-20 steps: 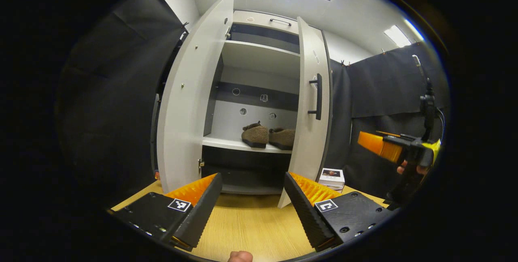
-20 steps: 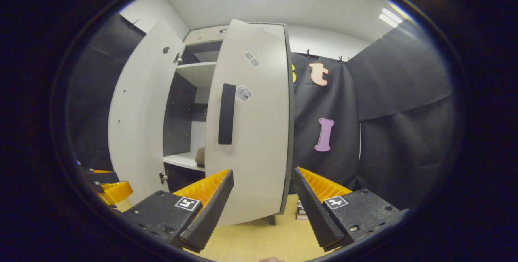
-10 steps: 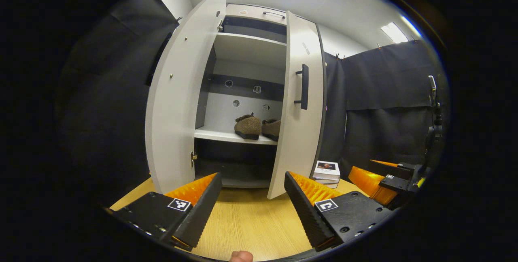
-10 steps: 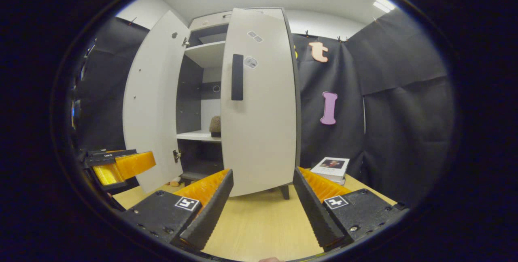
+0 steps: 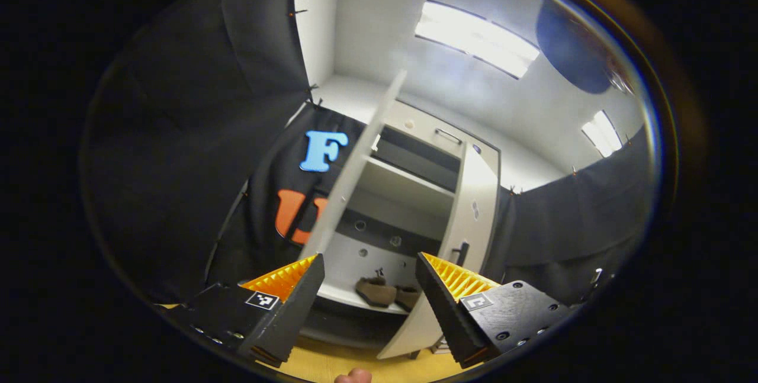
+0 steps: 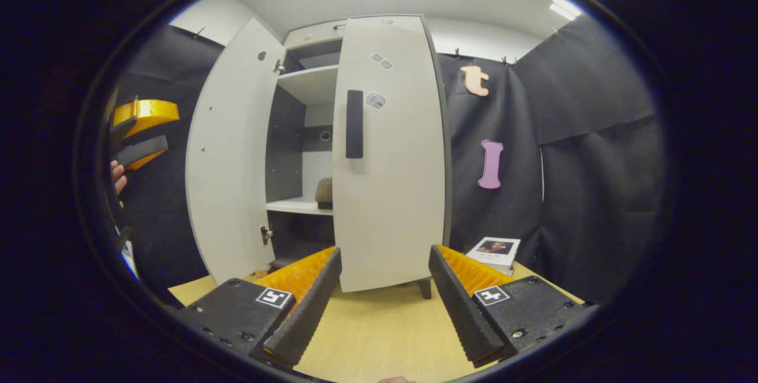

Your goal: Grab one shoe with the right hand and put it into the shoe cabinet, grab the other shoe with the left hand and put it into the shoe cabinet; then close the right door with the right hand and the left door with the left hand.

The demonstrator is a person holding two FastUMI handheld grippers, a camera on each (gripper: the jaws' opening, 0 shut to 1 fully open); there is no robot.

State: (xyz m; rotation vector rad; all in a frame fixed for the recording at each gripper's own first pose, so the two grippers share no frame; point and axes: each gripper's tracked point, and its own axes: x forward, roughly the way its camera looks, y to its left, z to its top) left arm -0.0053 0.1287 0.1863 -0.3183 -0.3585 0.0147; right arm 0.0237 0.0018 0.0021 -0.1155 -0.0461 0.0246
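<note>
Shoe cabinet point(image 6: 308, 84) stands on the wooden table point(image 6: 379, 324) w/ both doors not fully closed. Right gripper view: right door point(image 6: 388, 152) is swung most of the way toward closed, outer face w/ dark vertical handle point(image 6: 354, 124) facing the camera; left door point(image 6: 228, 152) stands wide open, inner face showing. Between the doors a gap exposes the interior: upper shelf, plus a lower shelf point(image 6: 299, 206) carrying one brown shoe point(image 6: 323, 190), partly hidden behind the right door edge. Left gripper view (tilted up toward ceiling lights): both shoes point(image 5: 379, 291) sit side by side on that lower shelf, approx. centre, touching or nearly so; left door seen edge-on, rising diagonally above the fingers. Right gripper point(image 6: 382, 297): fingers spread apart, nothing between them, held over the table near side, pointing at the right door bottom, not touching it. Left gripper point(image 5: 368, 297): fingers likewise spread, empty, aimed at the cabinet opening; in the right gripper view it appears raised at far left, beside the open left door's outer side, w/ a hand point(image 6: 117, 179) below it. Contact w/ the door: cannot tell. Stack of books point(image 6: 494, 251) lies on the table right of the cabinet, near the black cloth wall.
</note>
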